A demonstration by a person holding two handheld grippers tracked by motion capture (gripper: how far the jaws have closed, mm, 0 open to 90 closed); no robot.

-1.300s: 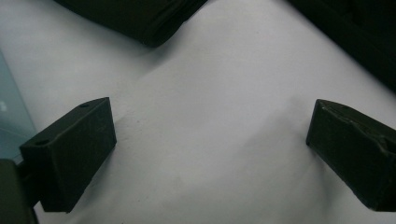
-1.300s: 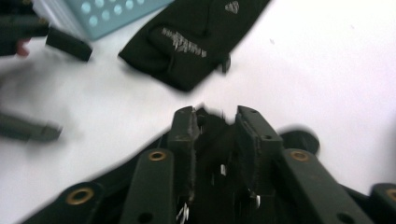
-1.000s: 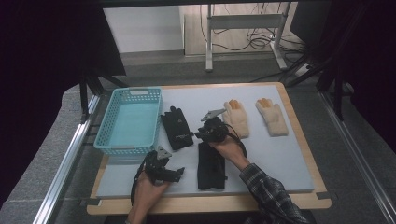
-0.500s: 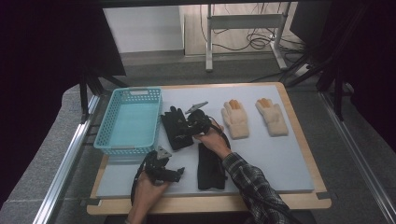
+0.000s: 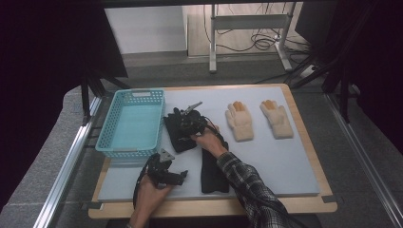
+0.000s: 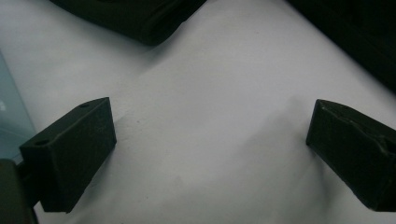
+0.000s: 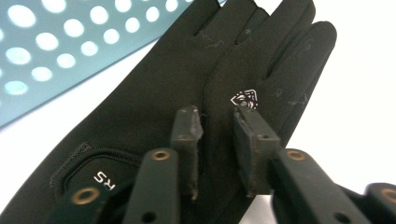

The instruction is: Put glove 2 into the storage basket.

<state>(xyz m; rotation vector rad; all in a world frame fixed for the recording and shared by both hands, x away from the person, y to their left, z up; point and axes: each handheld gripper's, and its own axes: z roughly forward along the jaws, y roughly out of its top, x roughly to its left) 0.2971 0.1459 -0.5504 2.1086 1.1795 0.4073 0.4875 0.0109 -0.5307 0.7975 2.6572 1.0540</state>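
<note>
right tongs: narrow gap, on black glove | teal basket beside

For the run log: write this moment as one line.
right gripper: jaws just closing, pinching black glove beside basket | left gripper: open, nothing between | tan gloves: untouched

A grey floor is being crossed by cables at 12 o'clock, where a metal stand is being lit brightly.
</note>
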